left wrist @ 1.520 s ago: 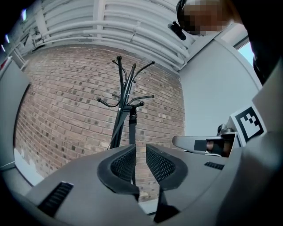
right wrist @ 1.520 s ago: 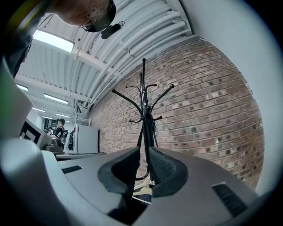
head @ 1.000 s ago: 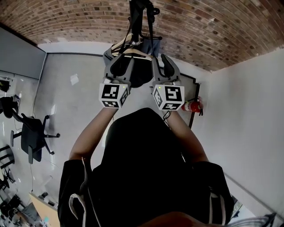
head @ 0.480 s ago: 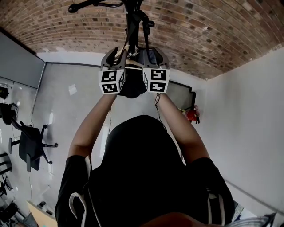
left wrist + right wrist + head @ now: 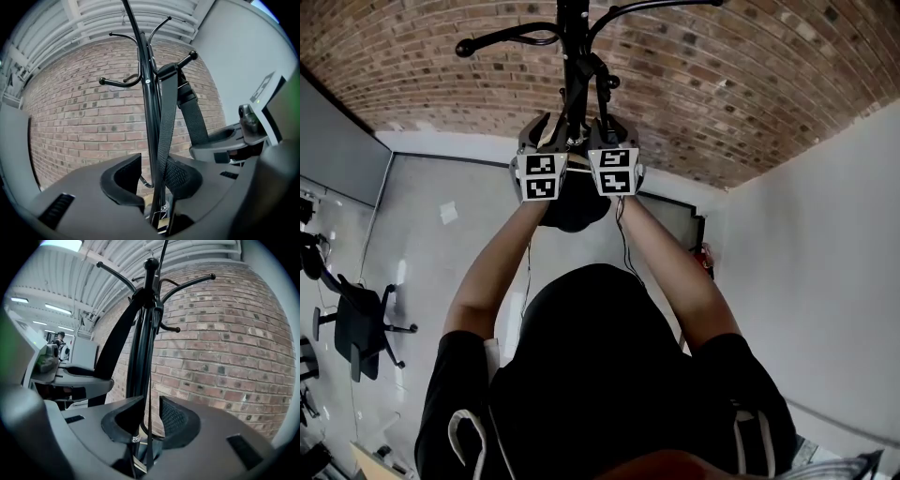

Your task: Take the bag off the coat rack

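A black coat rack (image 5: 573, 56) stands before a brick wall, its pole (image 5: 149, 93) rising to curved hooks. The dark bag (image 5: 574, 202) hangs just under my raised grippers. Its webbing strap (image 5: 168, 112) loops over a knobbed hook (image 5: 191, 56) and runs down between the jaws of my left gripper (image 5: 152, 176), which is shut on it. My right gripper (image 5: 149, 420) is shut on a thin strap (image 5: 149, 390) seen edge-on; a broad strap (image 5: 119, 333) drops from the rack's top (image 5: 150, 263). In the head view my left gripper (image 5: 546, 131) and right gripper (image 5: 602, 129) sit side by side against the pole.
The brick wall (image 5: 722, 84) backs the rack, and a white wall (image 5: 825, 281) runs along the right. An office chair (image 5: 361, 319) stands at the left and a fire extinguisher (image 5: 705, 253) near the corner. A person (image 5: 60, 338) stands far off.
Both grippers have risen along the pole and drawn closer together, from about a bag's width apart to side by side. The bag has come up with them.
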Motion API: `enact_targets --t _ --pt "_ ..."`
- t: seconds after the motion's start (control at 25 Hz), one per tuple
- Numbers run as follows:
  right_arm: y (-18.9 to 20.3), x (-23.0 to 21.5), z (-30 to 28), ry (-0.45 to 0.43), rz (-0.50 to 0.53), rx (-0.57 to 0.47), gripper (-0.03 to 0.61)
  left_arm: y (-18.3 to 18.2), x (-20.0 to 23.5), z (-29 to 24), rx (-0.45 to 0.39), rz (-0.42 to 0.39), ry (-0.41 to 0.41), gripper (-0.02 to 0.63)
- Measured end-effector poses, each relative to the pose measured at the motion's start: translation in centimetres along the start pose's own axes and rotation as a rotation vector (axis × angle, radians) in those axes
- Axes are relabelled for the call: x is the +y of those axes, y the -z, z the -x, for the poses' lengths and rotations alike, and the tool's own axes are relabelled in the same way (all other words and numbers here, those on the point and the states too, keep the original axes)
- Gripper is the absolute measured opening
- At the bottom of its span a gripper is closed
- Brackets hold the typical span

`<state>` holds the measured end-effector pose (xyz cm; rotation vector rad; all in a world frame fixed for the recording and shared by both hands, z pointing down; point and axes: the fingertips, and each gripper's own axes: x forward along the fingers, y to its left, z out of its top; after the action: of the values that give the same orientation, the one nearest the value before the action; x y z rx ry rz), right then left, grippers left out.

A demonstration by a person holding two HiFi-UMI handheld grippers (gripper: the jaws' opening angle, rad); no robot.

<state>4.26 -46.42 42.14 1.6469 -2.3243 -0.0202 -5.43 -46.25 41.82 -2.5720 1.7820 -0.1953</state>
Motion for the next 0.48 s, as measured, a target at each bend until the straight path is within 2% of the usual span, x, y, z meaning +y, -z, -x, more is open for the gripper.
enact_targets --t 0.08,0.12,0.16,0.2,0.28,0.48 --pt "0.5 0.2 -0.6 -0.007 -0.003 0.020 0.104 -0.2 -0.2 -0.3 0.003 0.034 -0.004 0.128" --pt "0.7 0.1 -0.8 -0.009 -0.008 0.029 0.103 -0.2 -0.3 -0.5 0.004 0.042 -0.012 0.102" --pt "0.9 0.1 -0.9 -0.009 -0.019 0.034 0.063 -0.2 -0.3 -0.6 0.003 0.040 -0.026 0.044" --pt "0.9 -0.1 -0.8 -0.007 -0.033 0.034 0.025 -0.2 -0.2 -0.7 0.001 0.032 -0.044 0.027" --pt "0.8 -0.6 -0.5 0.003 -0.051 0.026 0.021 -0.3 -0.1 -0.4 -0.008 0.044 -0.071 0.020" --pt "0.3 -1.9 0.9 0.011 -0.119 0.011 0.020 -0.7 0.7 1.1 0.002 0.138 -0.097 0.020"
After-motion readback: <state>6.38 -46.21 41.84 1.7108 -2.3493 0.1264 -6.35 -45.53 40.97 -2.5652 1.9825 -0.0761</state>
